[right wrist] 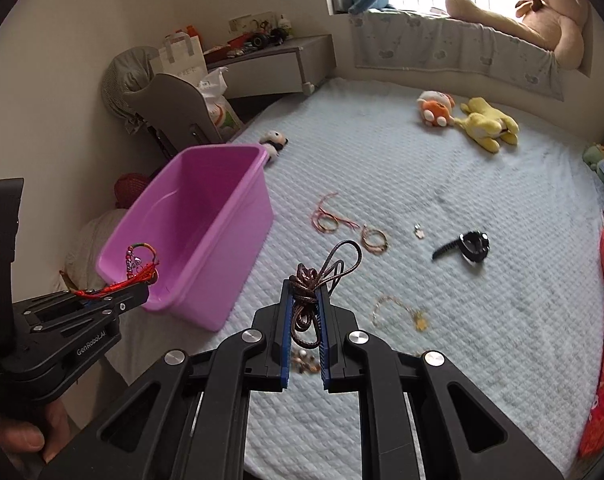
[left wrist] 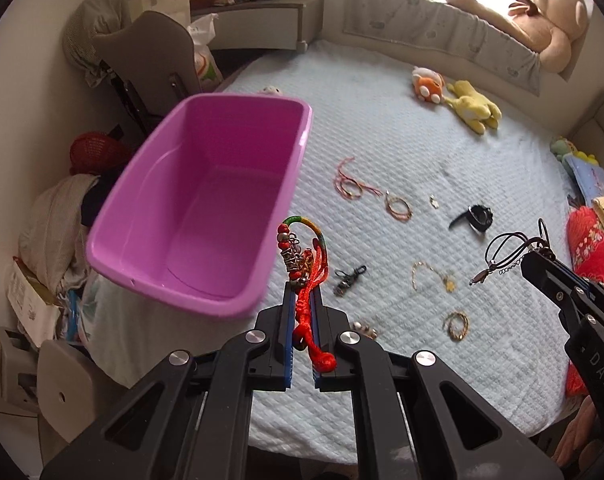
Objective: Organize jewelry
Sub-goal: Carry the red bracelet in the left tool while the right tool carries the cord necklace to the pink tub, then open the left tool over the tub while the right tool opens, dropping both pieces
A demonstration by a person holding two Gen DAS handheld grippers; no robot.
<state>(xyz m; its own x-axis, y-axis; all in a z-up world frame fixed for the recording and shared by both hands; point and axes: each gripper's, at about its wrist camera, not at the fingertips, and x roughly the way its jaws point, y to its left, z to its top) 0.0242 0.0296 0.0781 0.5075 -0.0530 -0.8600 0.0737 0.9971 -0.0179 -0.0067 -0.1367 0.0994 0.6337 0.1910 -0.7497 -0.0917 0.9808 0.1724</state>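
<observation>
My left gripper [left wrist: 302,292] is shut on a red braided bracelet [left wrist: 302,264] with beads and a rainbow loop, held just right of the purple bin's [left wrist: 206,208] near corner; the gripper [right wrist: 140,284] and bracelet [right wrist: 140,264] also show in the right wrist view, at the bin's [right wrist: 198,232] near rim. My right gripper [right wrist: 305,292] is shut on a dark brown cord necklace [right wrist: 321,276], above the bed right of the bin; it also shows in the left wrist view [left wrist: 529,256]. The bin is empty.
On the light blue bedspread [left wrist: 441,168] lie red string bracelets [left wrist: 351,182], a thin bracelet [left wrist: 397,206], a black watch [left wrist: 475,218], a gold chain [left wrist: 429,276], a beaded bracelet [left wrist: 457,325] and a dark charm [left wrist: 347,280]. Plush toys [left wrist: 457,98] lie farther back. A chair [left wrist: 158,64] stands left.
</observation>
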